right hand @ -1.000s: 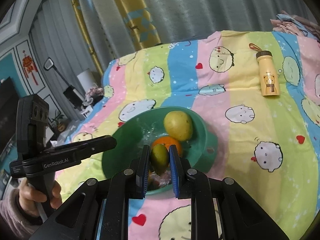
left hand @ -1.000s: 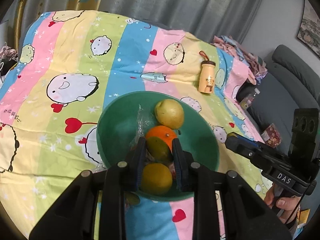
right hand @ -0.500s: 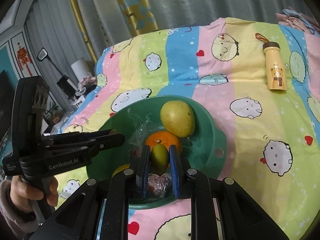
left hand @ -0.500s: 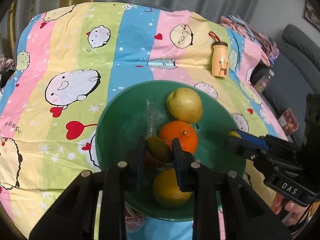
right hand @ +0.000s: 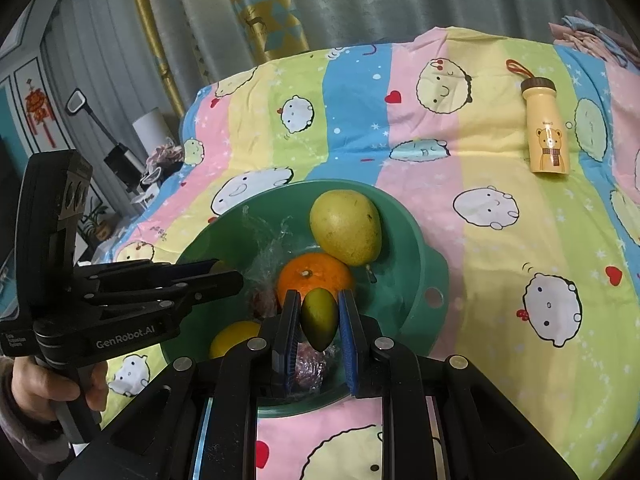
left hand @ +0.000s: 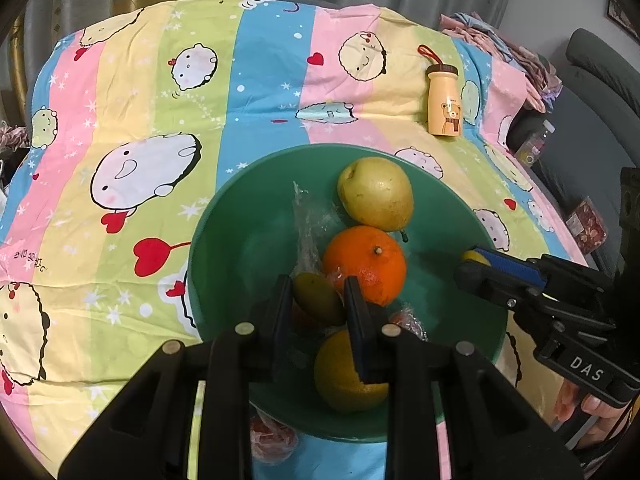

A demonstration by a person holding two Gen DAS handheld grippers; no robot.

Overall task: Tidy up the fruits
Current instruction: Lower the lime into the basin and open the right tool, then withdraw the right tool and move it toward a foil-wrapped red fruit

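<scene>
A green bowl (left hand: 208, 220) (right hand: 416, 240) sits on the cartoon-print cloth. It holds a yellow pear (left hand: 376, 194) (right hand: 346, 228), an orange (left hand: 364, 264) (right hand: 316, 276), a yellow citrus (left hand: 344, 376) (right hand: 234, 338) and clear plastic wrap (left hand: 308, 224). My left gripper (left hand: 318, 284) is shut on a small olive-green fruit (left hand: 318, 300), low over the bowl's near side. My right gripper (right hand: 319, 296) is shut on a small green-yellow fruit (right hand: 319, 320) above the bowl, in front of the orange. Each gripper also shows in the other's view, the right gripper (left hand: 476, 264) and the left gripper (right hand: 224, 276).
A yellow bear-print bottle (left hand: 443, 104) (right hand: 546, 128) lies on the cloth behind the bowl to the right. A red wrapped item (left hand: 272, 436) lies by the bowl's near rim. A grey sofa (left hand: 592, 120) and a clothes pile (left hand: 500, 40) flank the right edge.
Both grippers have come down and forward over the bowl, still holding their fruits. The bowl now fills more of each view.
</scene>
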